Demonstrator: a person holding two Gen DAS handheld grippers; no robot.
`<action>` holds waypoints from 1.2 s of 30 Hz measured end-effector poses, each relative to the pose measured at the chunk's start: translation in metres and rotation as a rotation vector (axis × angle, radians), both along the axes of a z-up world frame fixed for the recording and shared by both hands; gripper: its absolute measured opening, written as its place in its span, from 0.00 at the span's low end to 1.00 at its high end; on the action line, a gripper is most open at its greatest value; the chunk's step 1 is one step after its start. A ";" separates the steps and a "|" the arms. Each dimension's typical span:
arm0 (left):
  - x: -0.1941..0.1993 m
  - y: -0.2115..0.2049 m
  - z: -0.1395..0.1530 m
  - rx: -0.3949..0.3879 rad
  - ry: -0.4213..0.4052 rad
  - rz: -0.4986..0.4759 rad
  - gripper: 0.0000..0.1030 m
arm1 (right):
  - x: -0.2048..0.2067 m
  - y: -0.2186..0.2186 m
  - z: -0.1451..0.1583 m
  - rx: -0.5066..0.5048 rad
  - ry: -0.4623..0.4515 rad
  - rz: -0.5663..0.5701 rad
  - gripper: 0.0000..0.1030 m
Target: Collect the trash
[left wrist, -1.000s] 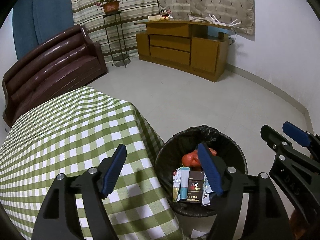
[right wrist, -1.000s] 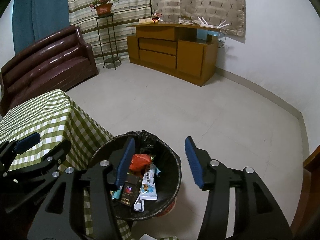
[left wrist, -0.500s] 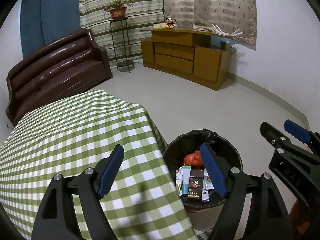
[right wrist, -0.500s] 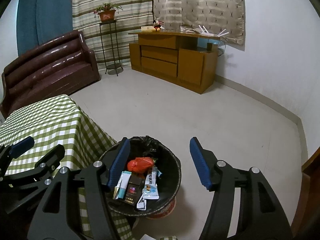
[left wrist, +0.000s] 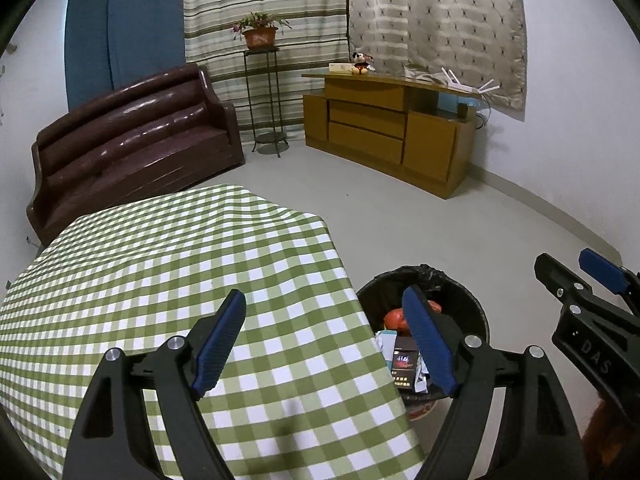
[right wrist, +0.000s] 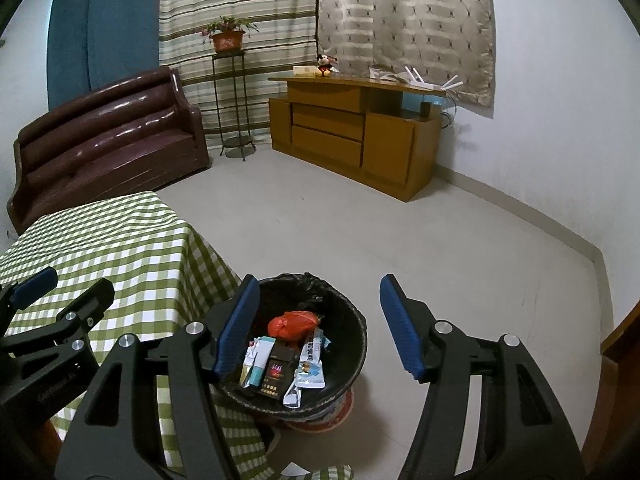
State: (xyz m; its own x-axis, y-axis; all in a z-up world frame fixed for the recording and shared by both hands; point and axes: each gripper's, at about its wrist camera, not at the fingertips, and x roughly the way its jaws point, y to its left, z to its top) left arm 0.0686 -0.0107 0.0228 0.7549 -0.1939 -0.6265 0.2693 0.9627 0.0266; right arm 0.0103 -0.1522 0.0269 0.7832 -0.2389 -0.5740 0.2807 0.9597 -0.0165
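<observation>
I'm holding both my left claw [left wrist: 324, 340] and right claw [right wrist: 316, 326] spread and empty, jaws just widened, the bin [right wrist: 352, 344] now lower, trash [right wrist: 276, 374] lying inside, long axis six-to-twelve.

I see the trash bin [right wrist: 352, 344], black-lined and upright on the floor just beside the checked counter [right wrist: 120, 248]. Inside lie a red bag [right wrist: 294, 324], a dark carton [right wrist: 276, 374] and what I take for crumpled snack wrappers [right wrist: 310, 368], loosely piled.
</observation>
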 end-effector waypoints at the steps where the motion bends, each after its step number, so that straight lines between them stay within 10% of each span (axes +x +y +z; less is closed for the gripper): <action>1: -0.001 0.001 0.001 -0.001 -0.003 0.002 0.76 | -0.002 0.001 0.001 -0.002 -0.002 0.003 0.60; 36: -0.017 0.013 0.010 -0.019 -0.037 0.008 0.77 | -0.018 0.007 0.011 -0.017 -0.035 0.007 0.60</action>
State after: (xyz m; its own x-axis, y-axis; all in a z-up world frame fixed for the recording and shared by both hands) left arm 0.0518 0.0023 0.0331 0.7789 -0.1994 -0.5946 0.2607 0.9652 0.0178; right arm -0.0074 -0.1452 0.0378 0.8044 -0.2425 -0.5424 0.2745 0.9613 -0.0227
